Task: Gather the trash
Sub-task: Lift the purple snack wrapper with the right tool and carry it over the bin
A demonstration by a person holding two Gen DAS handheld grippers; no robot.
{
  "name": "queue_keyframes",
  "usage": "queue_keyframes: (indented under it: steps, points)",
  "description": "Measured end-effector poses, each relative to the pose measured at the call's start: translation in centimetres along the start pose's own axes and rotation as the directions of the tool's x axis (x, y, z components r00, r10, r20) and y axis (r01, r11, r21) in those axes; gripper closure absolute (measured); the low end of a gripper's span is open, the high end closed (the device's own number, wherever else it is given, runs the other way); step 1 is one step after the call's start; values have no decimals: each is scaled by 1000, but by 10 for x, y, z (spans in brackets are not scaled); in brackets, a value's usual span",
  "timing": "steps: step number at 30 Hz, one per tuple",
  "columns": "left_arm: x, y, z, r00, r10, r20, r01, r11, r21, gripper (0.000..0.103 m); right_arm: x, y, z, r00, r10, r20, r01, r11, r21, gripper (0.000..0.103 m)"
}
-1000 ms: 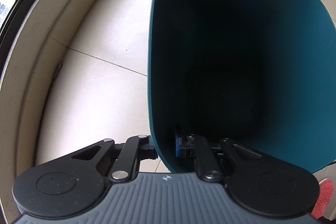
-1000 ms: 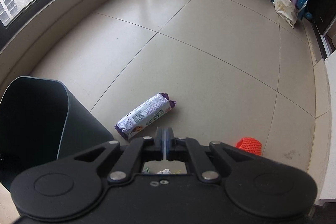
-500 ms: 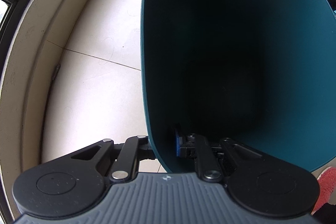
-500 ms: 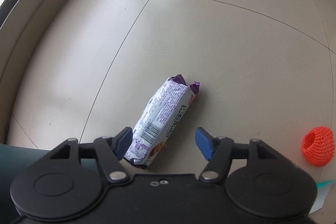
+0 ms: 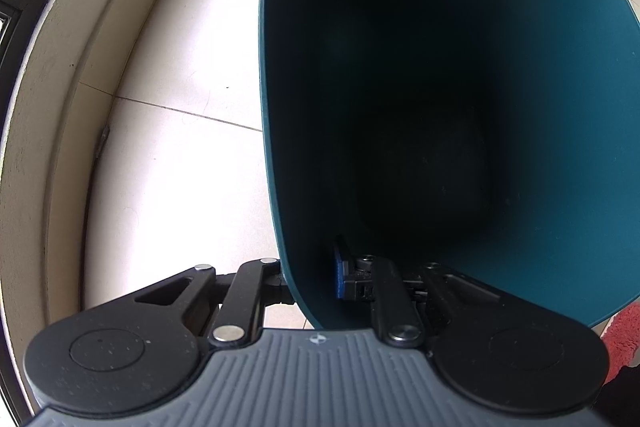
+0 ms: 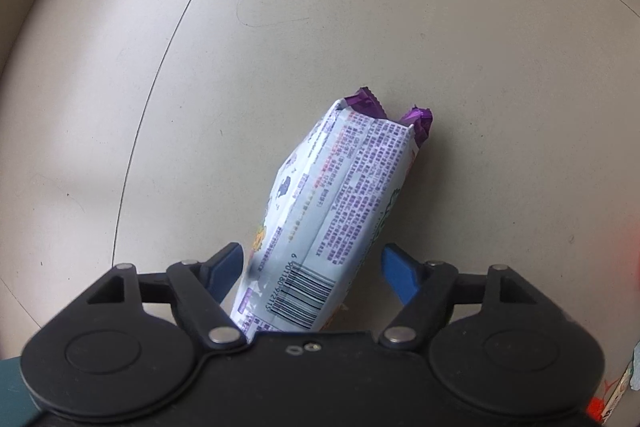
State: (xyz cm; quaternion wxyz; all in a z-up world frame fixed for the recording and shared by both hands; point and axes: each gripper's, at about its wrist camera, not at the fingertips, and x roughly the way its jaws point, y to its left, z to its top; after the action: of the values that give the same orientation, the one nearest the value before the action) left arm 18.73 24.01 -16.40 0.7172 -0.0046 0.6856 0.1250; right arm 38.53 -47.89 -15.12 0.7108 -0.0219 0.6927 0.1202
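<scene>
Wrapper (image 6: pixel 340 211) lies on floor between spread, just-opening pads of right hand-held gripper (image 6: pixel 314 267), ungripped.

One dark teal trash bin (image 5: pixel 560 147) stands on the pale tiled floor (image 5: pixel 180 187), and one left claw (image 5: pixel 316 279) is clamped on the bin's near wall. In the right wrist view, one white-and-purple biscuit packet (image 6: pixel 340 207) lies on the floor, its barcode end between the two blue pads (image 6: pixel 398 275) of one right claw (image 6: pixel 312 271), whose jaws have just been opening. One orange-red blur (image 6: pixel 632 251) sits at the frame edge to the right of the packet; what it is cannot be told. One printed wrapper scrap (image 6: pixel 622 387) shows below that blur.
</scene>
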Motion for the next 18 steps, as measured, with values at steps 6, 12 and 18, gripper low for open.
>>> queue_keyframes:
  steps: [6,12,18]
  points:
    - [6,1,-10,1000,-3,1,3,1000,-1,88,-6,-7,-7,1000,20,13,-20,1000,3,50]
    - [4,1,-9,1000,-3,2,3,1000,-5,88,-45,-14,-28,996,30,84,-21,995,-101,59]
    - [1,4,-19,1000,-2,18,2,1000,-8,88,-117,-33,-59,987,68,144,-43,984,-171,59]
